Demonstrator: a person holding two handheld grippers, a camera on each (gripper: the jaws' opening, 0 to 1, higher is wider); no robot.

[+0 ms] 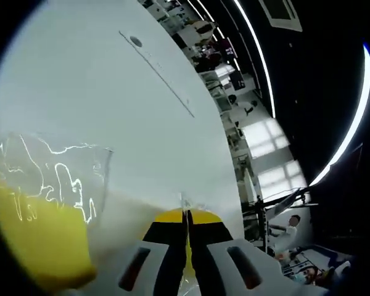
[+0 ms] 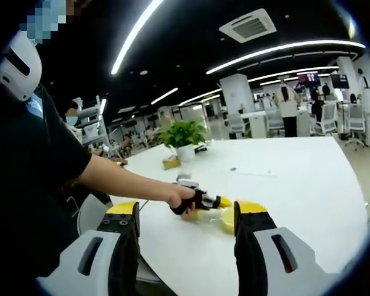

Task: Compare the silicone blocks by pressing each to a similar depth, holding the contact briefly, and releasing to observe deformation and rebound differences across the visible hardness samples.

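Observation:
A yellow silicone block point(image 1: 40, 240) in clear, glinting wrap lies on the white table point(image 1: 111, 92), at the lower left of the left gripper view. My left gripper point(image 1: 186, 216) has its yellow-tipped jaws pressed together, shut, just right of that block. A thin clear edge glints at the tips; whether it is pinched is unclear. In the right gripper view a person's hand holds the left gripper point(image 2: 224, 202), its tip touching the yellow blocks point(image 2: 225, 221) on the table point(image 2: 296, 185). My right gripper point(image 2: 188, 211) stands wide open, well short of the blocks, with nothing between its jaws.
A potted plant point(image 2: 184, 137) and a small box point(image 2: 171, 163) stand at the table's far side. A round grommet point(image 2: 233, 169) sits mid-table. The person in a black top point(image 2: 31, 185) stands at the left edge. Chairs and people fill the office behind.

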